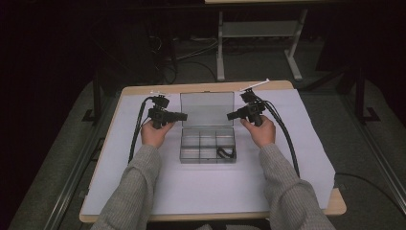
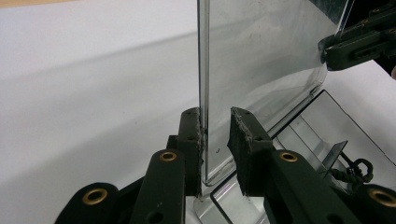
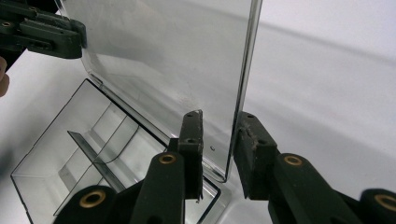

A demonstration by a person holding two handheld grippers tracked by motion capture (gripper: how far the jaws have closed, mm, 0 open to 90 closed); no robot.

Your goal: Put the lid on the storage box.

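A clear plastic compartment box (image 1: 208, 145) lies at the table's middle, its lid (image 1: 207, 109) standing upright. A small black item (image 1: 225, 153) rests in the front right compartment, and the left gripper view shows that item (image 2: 357, 168) too. My left gripper (image 1: 184, 115) is at the lid's left edge. The lid (image 2: 261, 60) stands between its jaws: the left pad touches it, the right pad is apart, so the left gripper (image 2: 216, 135) is open. My right gripper (image 1: 230, 115) is at the lid's right edge. In the right gripper view the lid (image 3: 163, 56) sits between the right gripper's (image 3: 219, 140) open jaws, against the right pad.
A white sheet (image 1: 215, 187) covers the wooden table (image 1: 335, 208). Cables trail from both grippers over the sheet toward the person. Behind the table, on the dark floor, are a white metal frame (image 1: 258, 48) and loose cables (image 1: 167, 72).
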